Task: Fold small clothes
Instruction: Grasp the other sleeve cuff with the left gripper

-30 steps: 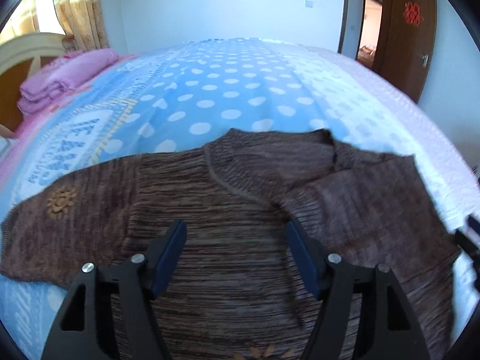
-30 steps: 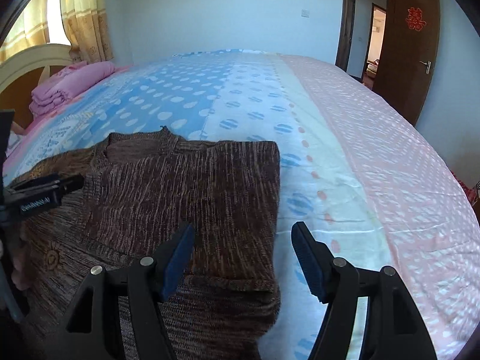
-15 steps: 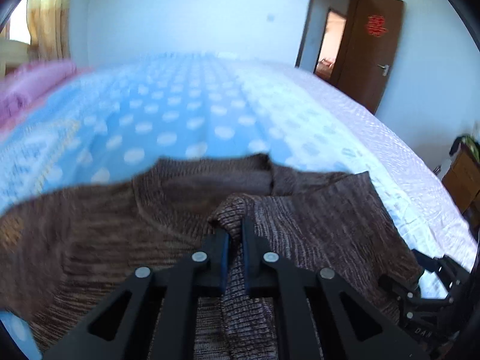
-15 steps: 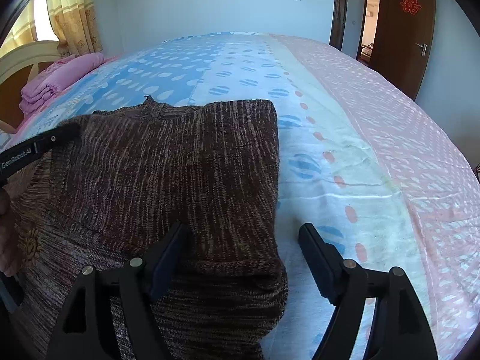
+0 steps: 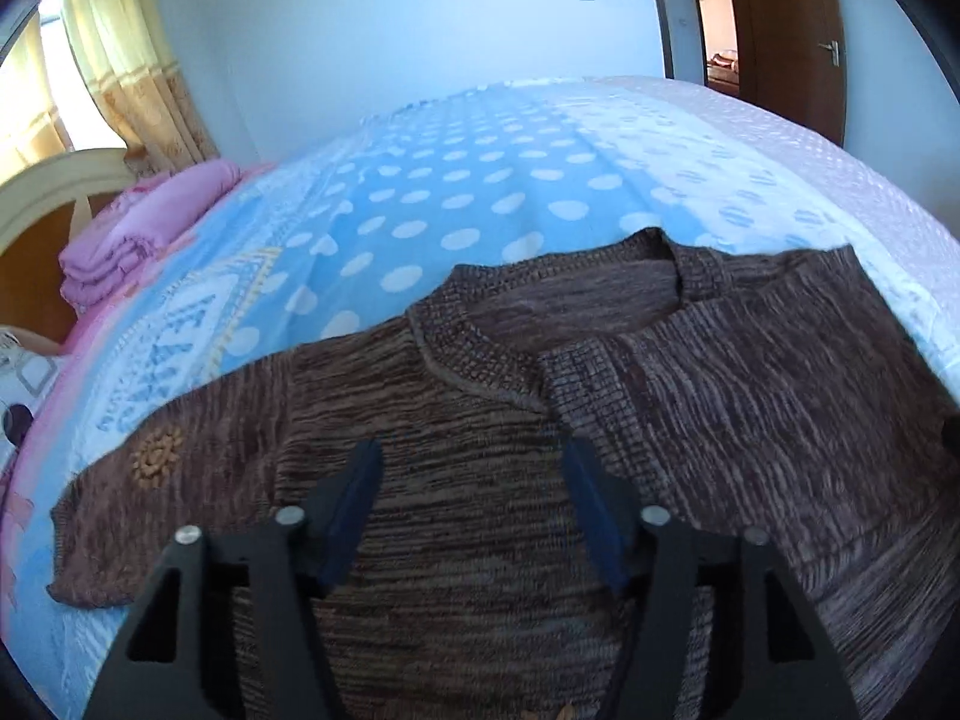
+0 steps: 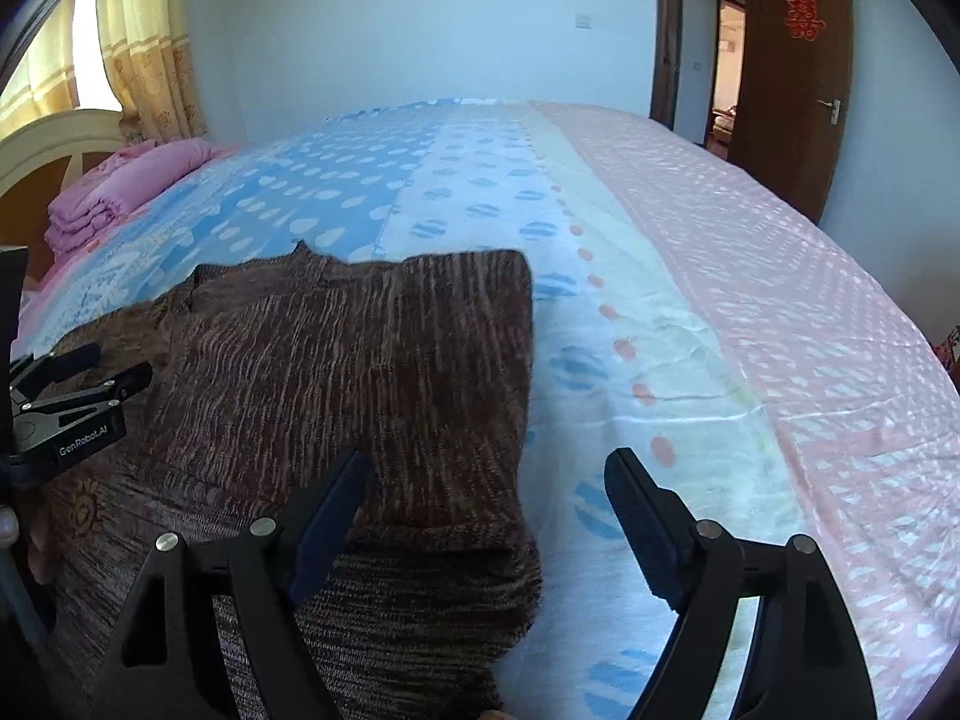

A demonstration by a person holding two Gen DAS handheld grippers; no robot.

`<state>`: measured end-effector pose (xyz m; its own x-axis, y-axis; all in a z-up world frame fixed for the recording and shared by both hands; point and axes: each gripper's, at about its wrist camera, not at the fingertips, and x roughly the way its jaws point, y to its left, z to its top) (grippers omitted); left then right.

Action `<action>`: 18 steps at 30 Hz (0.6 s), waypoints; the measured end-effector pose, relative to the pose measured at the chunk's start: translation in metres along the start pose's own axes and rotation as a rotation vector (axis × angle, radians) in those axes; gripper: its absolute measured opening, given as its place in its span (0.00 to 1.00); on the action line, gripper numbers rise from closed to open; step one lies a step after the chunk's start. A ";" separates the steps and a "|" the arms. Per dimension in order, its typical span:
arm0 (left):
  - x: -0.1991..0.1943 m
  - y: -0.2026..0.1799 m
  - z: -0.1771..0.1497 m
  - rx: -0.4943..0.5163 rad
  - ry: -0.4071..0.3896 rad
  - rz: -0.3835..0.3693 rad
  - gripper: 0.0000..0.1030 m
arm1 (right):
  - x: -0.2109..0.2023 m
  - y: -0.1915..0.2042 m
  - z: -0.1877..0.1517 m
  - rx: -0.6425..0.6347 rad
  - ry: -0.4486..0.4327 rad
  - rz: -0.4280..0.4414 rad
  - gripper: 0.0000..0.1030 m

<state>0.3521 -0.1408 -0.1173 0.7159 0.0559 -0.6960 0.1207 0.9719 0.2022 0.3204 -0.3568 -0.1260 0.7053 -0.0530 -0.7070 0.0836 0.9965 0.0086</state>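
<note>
A brown knit sweater (image 5: 480,420) lies flat on the bed, neckline away from me. Its right sleeve is folded in over the body; its left sleeve (image 5: 138,480) with an orange flower patch lies spread out. My left gripper (image 5: 471,480) is open and empty above the sweater's chest. In the right wrist view the sweater (image 6: 360,372) fills the lower left. My right gripper (image 6: 486,492) is open and empty over the sweater's folded right edge. The left gripper (image 6: 66,396) shows at the left edge of that view.
The bed (image 5: 480,180) has a blue polka-dot and pink cover (image 6: 750,300). A folded pink blanket (image 5: 144,228) lies by the headboard at the left. A brown door (image 6: 792,78) stands open at the far right.
My left gripper was shut on a pinch of the sweater half a second ago; it has let go, opened and drawn back. My right gripper stayed open and rose slightly.
</note>
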 end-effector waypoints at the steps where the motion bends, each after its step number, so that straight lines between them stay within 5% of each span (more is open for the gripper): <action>1: 0.005 -0.005 -0.004 0.035 0.021 0.024 0.65 | 0.007 0.002 -0.002 -0.008 0.042 0.016 0.79; 5: 0.008 -0.001 -0.009 0.046 0.043 0.033 0.68 | -0.009 -0.003 0.000 0.021 0.021 -0.002 0.79; 12: -0.008 0.045 -0.017 -0.079 0.088 -0.052 0.68 | -0.014 0.005 0.032 0.033 -0.020 0.072 0.79; 18: -0.044 0.117 -0.027 -0.154 0.010 0.011 0.86 | 0.029 0.087 0.038 -0.127 0.134 0.188 0.79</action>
<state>0.3162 -0.0236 -0.0821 0.7095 0.0688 -0.7013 0.0048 0.9947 0.1023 0.3748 -0.2742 -0.1190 0.5994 0.1346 -0.7890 -0.1355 0.9886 0.0657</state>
